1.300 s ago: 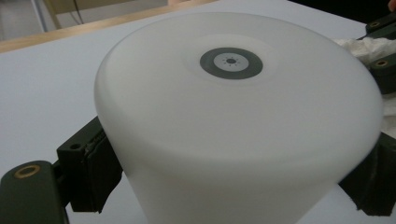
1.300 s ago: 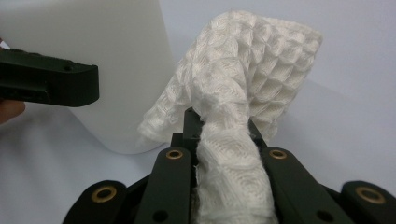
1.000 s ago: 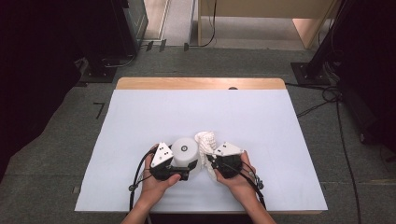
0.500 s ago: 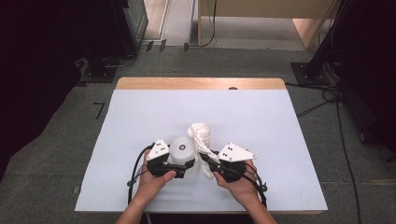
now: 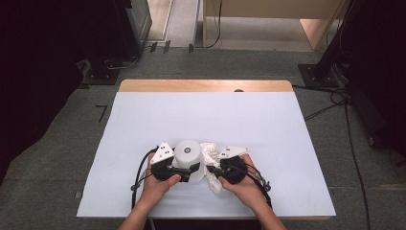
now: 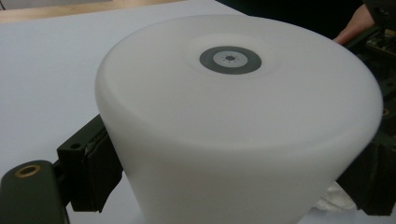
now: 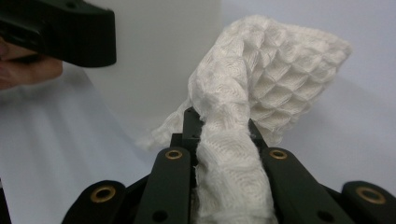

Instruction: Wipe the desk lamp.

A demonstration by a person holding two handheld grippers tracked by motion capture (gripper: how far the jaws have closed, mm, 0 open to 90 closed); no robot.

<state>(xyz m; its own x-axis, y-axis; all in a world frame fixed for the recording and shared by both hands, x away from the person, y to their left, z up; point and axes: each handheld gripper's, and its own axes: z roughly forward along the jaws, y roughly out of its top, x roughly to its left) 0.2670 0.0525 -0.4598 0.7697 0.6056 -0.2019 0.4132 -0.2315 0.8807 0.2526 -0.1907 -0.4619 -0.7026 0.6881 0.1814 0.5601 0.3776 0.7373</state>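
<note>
A white upturned cup [image 5: 187,151] stands near the front of the table, with my left gripper [image 5: 186,168] shut on its wall. In the left gripper view the cup [image 6: 233,116] has a grey ring on its base, and black pads [image 6: 88,170] press on both sides. My right gripper [image 5: 213,170] is shut on a white waffle cloth [image 5: 209,152] that lies against the cup's right side. In the right gripper view the cloth [image 7: 271,70] rises in a bunch from my shut right gripper [image 7: 223,135], beside the cup [image 7: 154,65].
A white sheet [image 5: 206,120] covers the wooden table [image 5: 206,85]. Dark equipment, cables and stands sit on the floor beyond the far edge and at both sides. The other gripper's black jaw [image 7: 60,28] crosses the upper left of the right gripper view.
The right gripper and the cloth have shifted a little toward the near edge, and the cloth bunch sits lower against the cup. The left gripper and the cup have stayed in place.
</note>
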